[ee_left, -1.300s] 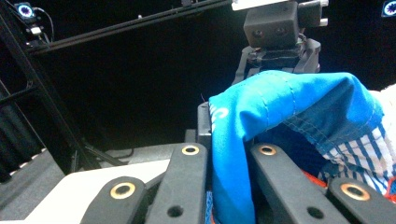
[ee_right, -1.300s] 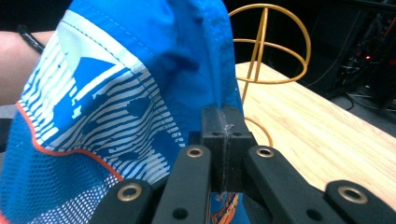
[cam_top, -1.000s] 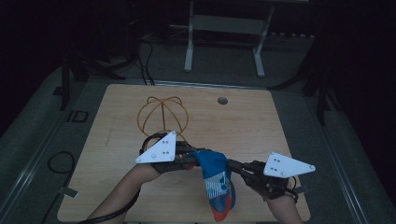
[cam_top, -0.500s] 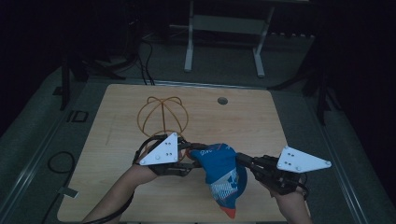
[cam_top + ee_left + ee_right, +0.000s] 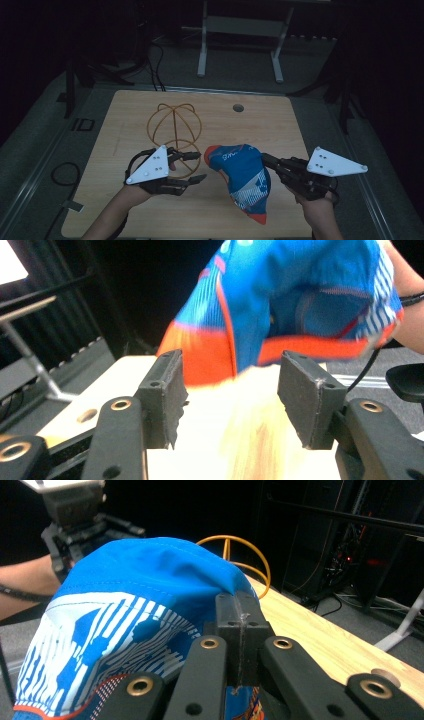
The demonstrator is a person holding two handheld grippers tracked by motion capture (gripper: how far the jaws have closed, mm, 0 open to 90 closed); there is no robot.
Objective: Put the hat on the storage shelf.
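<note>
- The right tool is clamped on a blue, white and orange cap; in the right gripper view its two black jaws meet tightly with the blue fabric pinched between them.
- The cap hangs from that grip above the near right part of the wooden desk, its orange-edged end drooping towards the desk's near edge.
- In the right gripper view the cap's crown bulges left of the jaws, with white stripes and an orange hem lower down.
- The left tool has let the cap go: its jaws have just been opening and now stand apart with nothing between them.
- In the left gripper view the pads are spread wide, and the cap hangs beyond them, clear of both pads, its orange brim and hem facing the camera.
- In the high view the left tool lies just left of the cap, with a small gap between its tips and the fabric.
- An orange wire frame, dome-shaped, stands on the desk beyond the left tool; one jaw overlaps its near ring in the high view, and I cannot tell whether they touch.
- The frame also shows behind the cap in the right gripper view.
- A small round hole sits in the desk near its far edge.
</note>
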